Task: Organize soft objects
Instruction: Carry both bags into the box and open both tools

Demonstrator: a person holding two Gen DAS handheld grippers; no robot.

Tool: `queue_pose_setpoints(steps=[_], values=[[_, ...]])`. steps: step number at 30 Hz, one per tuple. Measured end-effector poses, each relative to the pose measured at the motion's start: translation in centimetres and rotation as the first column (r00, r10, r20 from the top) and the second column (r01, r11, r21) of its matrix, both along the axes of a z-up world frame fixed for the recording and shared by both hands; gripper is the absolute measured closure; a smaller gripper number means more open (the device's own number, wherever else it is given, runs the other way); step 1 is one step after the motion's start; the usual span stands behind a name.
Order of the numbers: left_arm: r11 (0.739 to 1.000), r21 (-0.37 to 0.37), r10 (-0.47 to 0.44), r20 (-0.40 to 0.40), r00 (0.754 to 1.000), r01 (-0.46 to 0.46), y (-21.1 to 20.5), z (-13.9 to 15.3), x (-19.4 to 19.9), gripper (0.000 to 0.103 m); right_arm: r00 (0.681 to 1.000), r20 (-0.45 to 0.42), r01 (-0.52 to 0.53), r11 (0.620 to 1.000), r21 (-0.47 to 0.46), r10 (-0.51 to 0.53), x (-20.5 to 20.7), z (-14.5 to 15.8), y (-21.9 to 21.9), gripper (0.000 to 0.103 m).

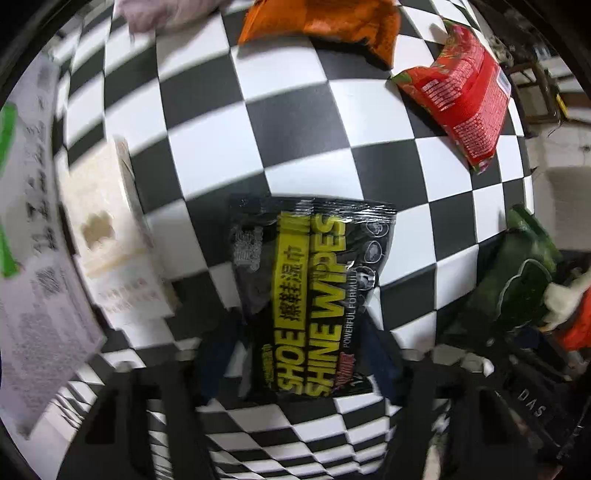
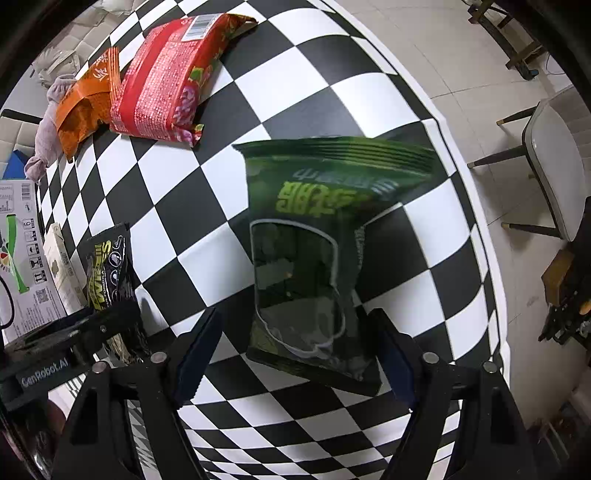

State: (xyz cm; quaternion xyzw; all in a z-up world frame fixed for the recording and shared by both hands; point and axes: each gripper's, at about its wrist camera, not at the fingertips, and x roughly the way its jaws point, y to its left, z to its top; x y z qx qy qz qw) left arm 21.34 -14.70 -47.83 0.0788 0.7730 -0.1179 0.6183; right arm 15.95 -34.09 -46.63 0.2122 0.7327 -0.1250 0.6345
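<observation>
A black and yellow shoe shine wipes pack (image 1: 306, 291) sits between the fingers of my left gripper (image 1: 303, 373), which is shut on its near end; it also shows in the right wrist view (image 2: 109, 269). A dark green snack bag (image 2: 317, 254) lies on the checkered table between the open fingers of my right gripper (image 2: 291, 350); whether the pads touch it I cannot tell. It shows at the right edge of the left wrist view (image 1: 521, 273). A red snack bag (image 2: 166, 81) (image 1: 461, 96) and an orange bag (image 2: 86, 99) (image 1: 325, 22) lie at the far side.
A white carton (image 2: 22, 254) and a small cream box (image 2: 61, 266) (image 1: 107, 218) stand at the table's left. A pale purple cloth (image 2: 48, 129) lies by the orange bag. The table's right edge (image 2: 491, 258) borders a tiled floor with a chair (image 2: 554, 173).
</observation>
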Motion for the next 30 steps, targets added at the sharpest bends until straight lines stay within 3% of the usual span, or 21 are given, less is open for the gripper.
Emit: queue_pose_setpoints(steps=[2,7,12,17,23,30], values=[[1.0,0.01,-0.009,0.018,1.0,0.009,-0.2,0.1,-0.5,0.055,1.0,0.014,-0.007,1.0,-0.024,0.008,0.3,0.2,0.1,0.049],[1.0,0.013,-0.014,0.084,0.996,0.013,-2.0,2.8,-1.3,0.057,0.999,0.051,0.007,1.0,-0.016,-0.006,-0.1,0.9,0.3,0.059],[0.998,-0.039,-0.033,0.174,0.984,0.041,0.2,6.7,-2.4,0.057,0.995,0.097,0.005,1.0,0.015,-0.006,-1.4,2.5,-0.1,0.061],[0.993,-0.114,0.017,0.26,0.965,0.013,4.4,12.2,-4.3,0.057,0.984,0.178,-0.036,0.997,0.072,0.022,-2.2,6.3,1.8,0.061],[0.979,-0.175,0.158,0.327,0.932,-0.105,10.8,20.4,-1.6,0.057,0.941,0.31,-0.192,0.968,0.162,0.135,-0.9,13.3,9.3,0.061],[0.959,-0.163,0.278,0.403,0.872,-0.23,21.9,24.6,1.0,0.057,0.844,0.429,-0.436,0.878,0.2,0.321,3.6,19.4,22.6,0.061]])
